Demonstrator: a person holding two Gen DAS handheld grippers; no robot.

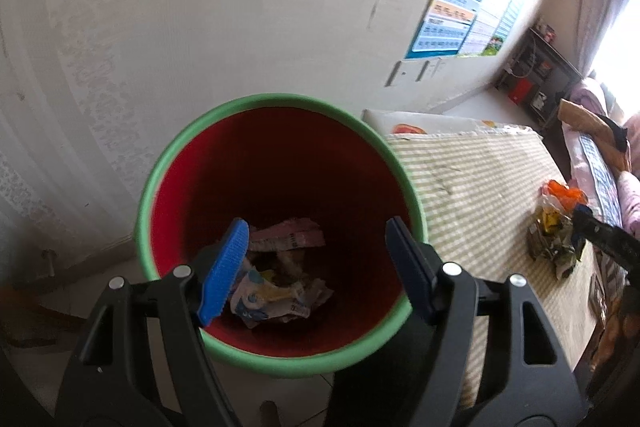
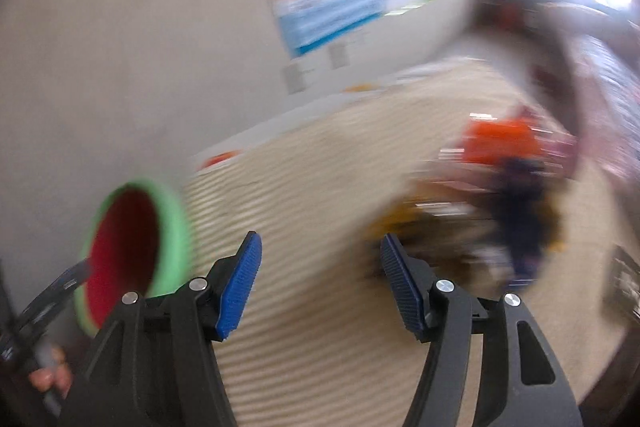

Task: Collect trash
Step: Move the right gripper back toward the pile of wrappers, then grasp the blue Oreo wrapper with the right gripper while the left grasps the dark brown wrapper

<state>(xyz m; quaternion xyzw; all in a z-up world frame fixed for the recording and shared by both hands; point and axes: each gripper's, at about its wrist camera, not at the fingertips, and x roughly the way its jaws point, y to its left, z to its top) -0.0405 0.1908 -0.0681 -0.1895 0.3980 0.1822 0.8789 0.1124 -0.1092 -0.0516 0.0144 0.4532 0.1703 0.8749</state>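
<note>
Hovering over the bin (image 1: 280,227), the left gripper (image 1: 316,267) has jaws spread wide w/ nothing between the blue pads; the rim shows in the gap. The bin is red inside w/ a green rim and stands beside the striped table (image 1: 480,179), near the wall. Crumpled wrappers (image 1: 276,291) lie at the bin's bottom. More trash (image 1: 556,227), an orange & yellow heap, sits on the table well right of the bin. The right gripper (image 2: 320,279) is over the table, between bin and heap, jaws apart & empty; that view is motion-blurred, so heap details can't be told. A hand (image 2: 48,375) shows below the bin in the right view.
</note>
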